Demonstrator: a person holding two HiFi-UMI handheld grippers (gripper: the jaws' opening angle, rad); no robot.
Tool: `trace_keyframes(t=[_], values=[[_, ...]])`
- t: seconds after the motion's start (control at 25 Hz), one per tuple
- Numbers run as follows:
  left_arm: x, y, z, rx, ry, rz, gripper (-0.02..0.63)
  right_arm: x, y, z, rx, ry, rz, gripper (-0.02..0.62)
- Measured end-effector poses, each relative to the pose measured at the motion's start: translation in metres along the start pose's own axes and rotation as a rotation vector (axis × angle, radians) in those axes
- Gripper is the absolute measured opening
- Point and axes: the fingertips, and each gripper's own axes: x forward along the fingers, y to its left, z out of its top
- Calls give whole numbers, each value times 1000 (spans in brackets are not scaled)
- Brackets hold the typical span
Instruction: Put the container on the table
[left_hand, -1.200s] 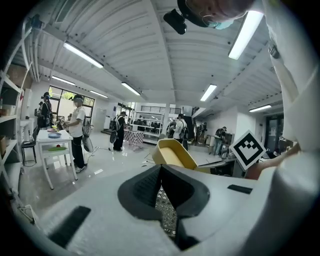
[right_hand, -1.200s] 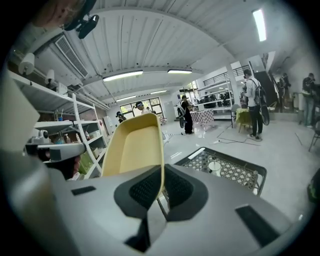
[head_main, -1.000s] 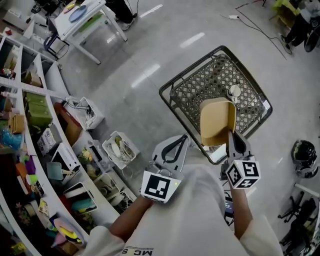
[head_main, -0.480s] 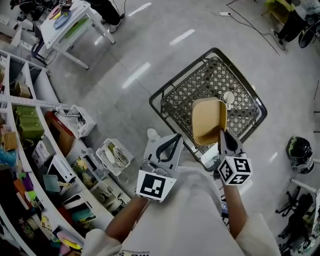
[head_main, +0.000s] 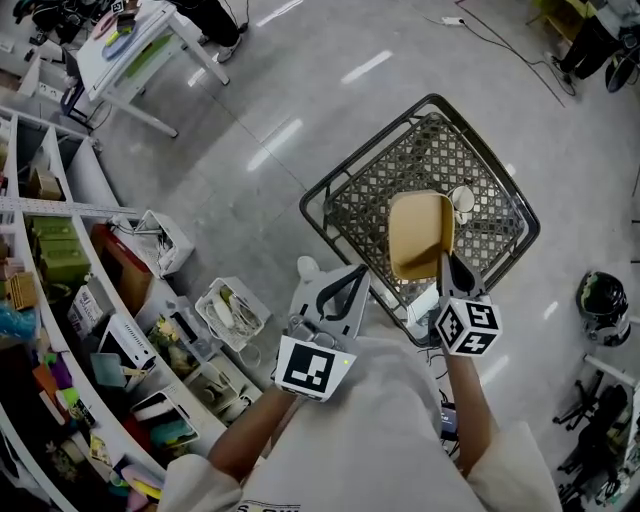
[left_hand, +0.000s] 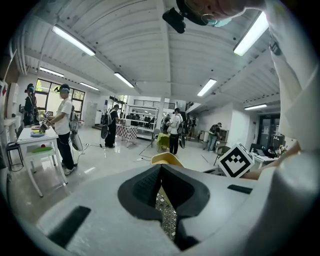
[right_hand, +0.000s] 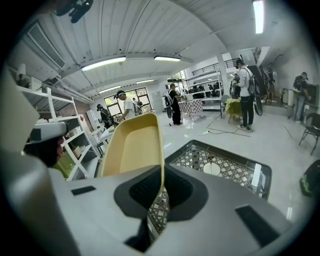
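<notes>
Container (head_main: 420, 235) is in my right gripper (head_main: 446, 263) right now. It's the tan tray-shaped one, and the jaws are pinched down on one of its thin side walls. In the right gripper view the wall (right_hand: 132, 147) runs straight out of the jaws (right_hand: 161, 187) and sticks out ahead of them, with the hollow side facing off to that gripper's left.

It's up in the air, not resting on anything. Below and just past the right gripper is the wire cart (head_main: 340, 195), so the container hangs over the cart's near end. There's a small white round thing (head_main: 462, 200) lying on the cart's mesh floor, a bit ahead and to the right of the jaws.

My left gripper (head_main: 352, 280) is beside the right one, off to its left, and carries nothing. In its own view the pads (left_hand: 161, 172) meet at the tips with only cart mesh showing through behind them, and a bit of the container (left_hand: 166, 159) peeks up just ahead.

The white table (head_main: 140, 45) is well away, far ahead and to the left of the left gripper. Shelves (head_main: 60, 260) full of stuff run along that gripper's left.
</notes>
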Motion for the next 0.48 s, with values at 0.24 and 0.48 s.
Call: trace_keyframes(t=[0.24,0.48], values=[[14,2,-2,-4,0,-10,23,35,-19,-17,3,41,-51,28],[21,6,0,-18,-1,-8,23,71,-42,-43,33,95,-108,28]])
